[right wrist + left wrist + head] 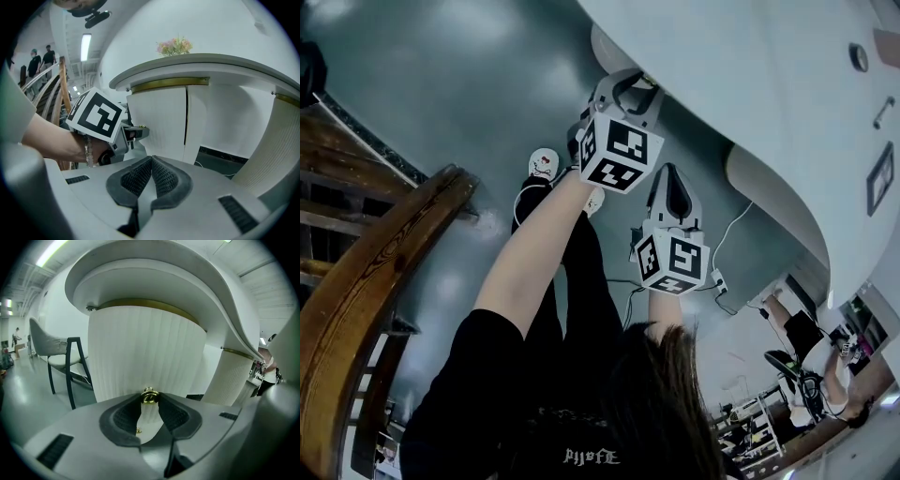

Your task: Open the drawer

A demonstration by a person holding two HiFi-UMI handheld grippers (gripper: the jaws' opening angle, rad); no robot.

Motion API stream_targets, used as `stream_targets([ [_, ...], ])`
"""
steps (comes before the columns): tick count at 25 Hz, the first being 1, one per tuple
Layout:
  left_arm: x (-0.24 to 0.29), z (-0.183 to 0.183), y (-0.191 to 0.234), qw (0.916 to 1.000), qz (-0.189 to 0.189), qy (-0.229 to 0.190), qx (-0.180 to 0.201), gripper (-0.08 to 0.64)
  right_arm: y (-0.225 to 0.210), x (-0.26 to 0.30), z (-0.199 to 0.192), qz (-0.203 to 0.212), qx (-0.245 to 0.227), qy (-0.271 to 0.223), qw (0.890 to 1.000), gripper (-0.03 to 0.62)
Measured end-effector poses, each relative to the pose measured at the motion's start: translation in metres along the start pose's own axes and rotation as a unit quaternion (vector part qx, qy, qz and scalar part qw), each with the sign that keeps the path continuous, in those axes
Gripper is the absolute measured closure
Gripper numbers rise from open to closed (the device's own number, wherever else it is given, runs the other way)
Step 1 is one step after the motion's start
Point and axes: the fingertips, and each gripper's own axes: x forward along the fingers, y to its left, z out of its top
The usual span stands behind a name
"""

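Observation:
A small gold knob (149, 397) sticks out of a white ribbed, curved drawer front (140, 348) under the white desk top (750, 84). My left gripper (149, 402) has its dark pads closed on that knob at their tips. In the head view the left gripper (628, 91) reaches up to the desk's edge, its marker cube behind it. My right gripper (675, 185) hangs lower and to the right, apart from the desk. In its own view the right gripper (151, 162) is shut with nothing between the pads, and the left gripper (138, 132) shows against the ribbed front (157, 122).
A dark wooden stair rail (375, 281) curves at the left. A chair (65, 357) stands left of the desk and a second ribbed pedestal (229, 376) to the right. Cables and a power strip (717, 281) lie on the floor. Flowers (174, 46) stand on the desk.

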Motion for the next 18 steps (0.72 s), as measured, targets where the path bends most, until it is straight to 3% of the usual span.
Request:
stream_targets([
  [18, -0.028, -0.017, -0.006, 0.9990, -0.006, 0.039, 0.020, 0.430, 0.007, -0.017, 0.011, -0.001, 0.004, -0.008, 1.000, 0.566],
])
